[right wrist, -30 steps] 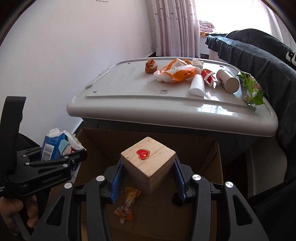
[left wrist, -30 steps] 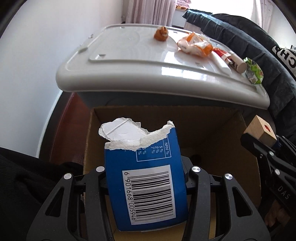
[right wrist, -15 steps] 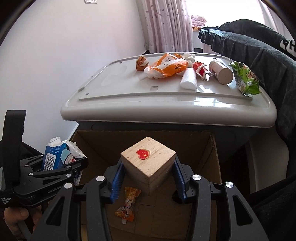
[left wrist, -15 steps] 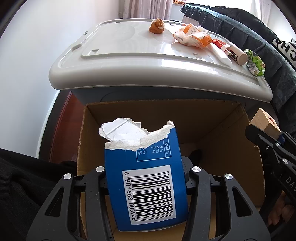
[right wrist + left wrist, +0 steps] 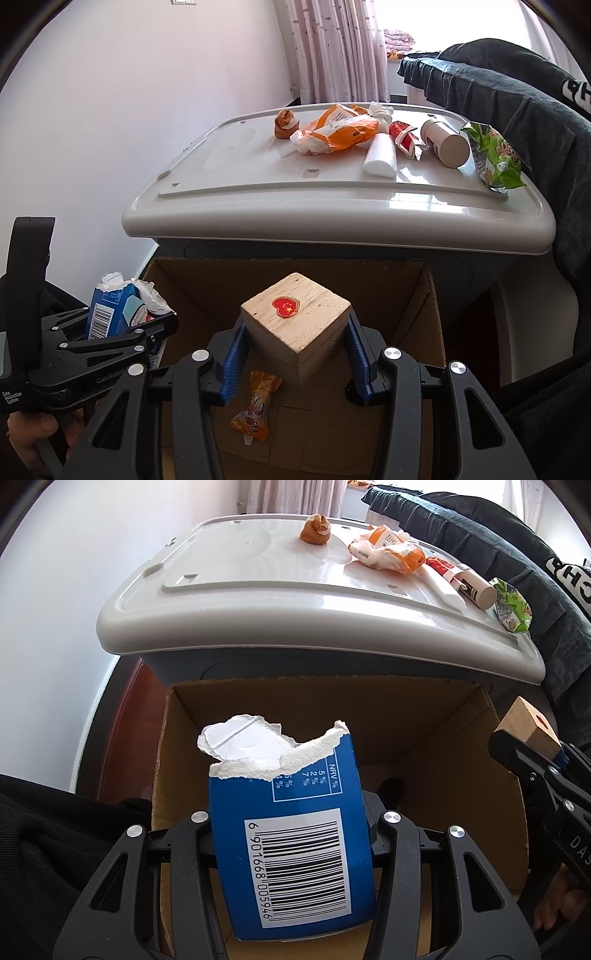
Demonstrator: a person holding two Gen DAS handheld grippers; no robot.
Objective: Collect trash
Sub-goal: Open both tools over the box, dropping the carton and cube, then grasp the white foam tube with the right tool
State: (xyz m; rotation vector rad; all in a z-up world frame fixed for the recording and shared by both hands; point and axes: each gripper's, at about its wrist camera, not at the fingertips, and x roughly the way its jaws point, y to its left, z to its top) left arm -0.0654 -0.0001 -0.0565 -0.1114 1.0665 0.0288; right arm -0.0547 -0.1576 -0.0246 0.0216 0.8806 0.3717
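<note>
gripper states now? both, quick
Left gripper: shut on the torn blue carton with a barcode, over the brown cardboard box.
Right gripper: shut on the pale wooden cube with a red heart sticker.

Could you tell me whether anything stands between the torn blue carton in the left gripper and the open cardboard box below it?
Nothing visible does. The blue carton, clamped in the left gripper, hangs over the open cardboard box. The right gripper, holding a wooden block, is off to one side.

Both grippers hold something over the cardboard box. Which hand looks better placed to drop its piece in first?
Probably the right: its wooden block hangs over the cardboard box middle, while the left's blue carton sits at the edge.
</note>
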